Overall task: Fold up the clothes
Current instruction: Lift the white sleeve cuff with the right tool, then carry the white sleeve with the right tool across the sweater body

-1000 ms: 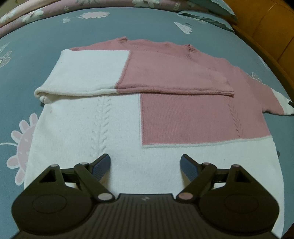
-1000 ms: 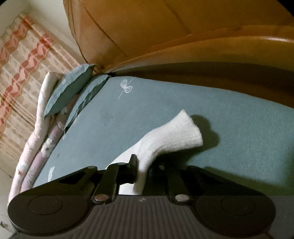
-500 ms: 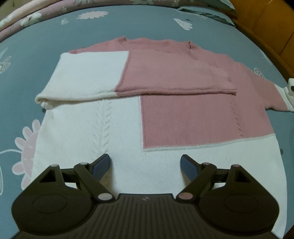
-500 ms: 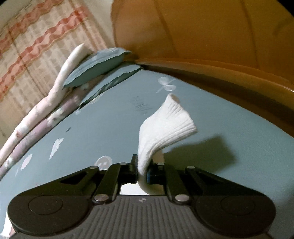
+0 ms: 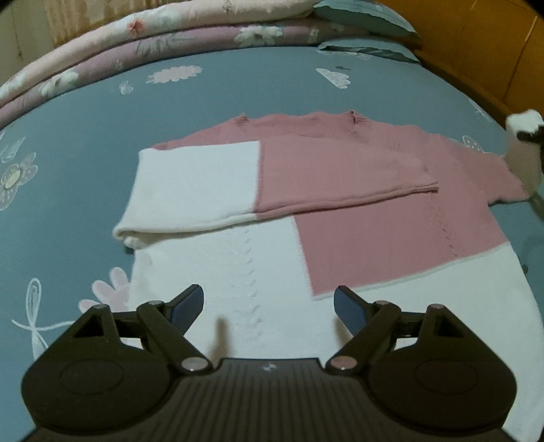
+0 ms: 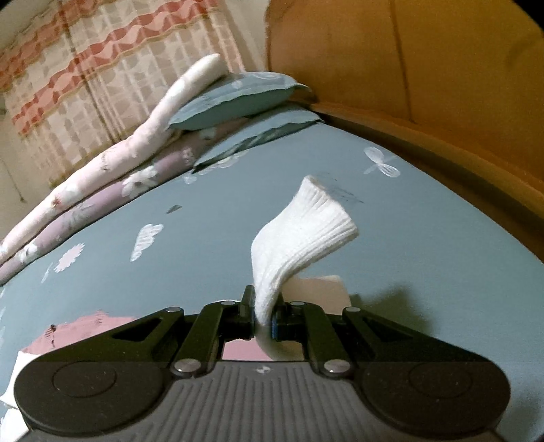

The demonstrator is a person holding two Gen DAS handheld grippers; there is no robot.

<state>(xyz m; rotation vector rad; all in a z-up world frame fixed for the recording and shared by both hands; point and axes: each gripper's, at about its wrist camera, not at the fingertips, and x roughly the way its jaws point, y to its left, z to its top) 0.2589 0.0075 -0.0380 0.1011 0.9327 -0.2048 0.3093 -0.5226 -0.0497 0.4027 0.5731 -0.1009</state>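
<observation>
One sweater (image 5: 357, 238), pink and white, lies flat on the bed (image 5: 85, 170), roughly mid-mattress. Its neck points to the far edge, where the folded quilts (image 5: 170, 30) are stacked, and its hem lies at the near edge under the left gripper (image 5: 268, 304). The body's long axis runs near to far. One sleeve is already folded across the chest, lying crosswise, its white cuff end toward the bed's left side.

The other sleeve stretches toward the right edge, by the wooden frame (image 6: 442, 102). Its cuff (image 6: 302, 234) is lifted clear of the sheet and pinched in the right gripper (image 6: 263, 318), whose fingers are pressed together on the ribbed knit. The cuff flares out past the fingertips.

The left gripper hangs over the white hem with its fingers (image 5: 185, 307) spread wide, nothing between them.

There is plenty of bare sheet to the left of the sweater and beyond the neck, up to the quilts. On the right the room is tighter: the frame rises close along that edge. Two pillows (image 6: 238, 102) sit in the far right corner, one on top of the other. A curtain (image 6: 85, 85) hangs behind the quilts.
</observation>
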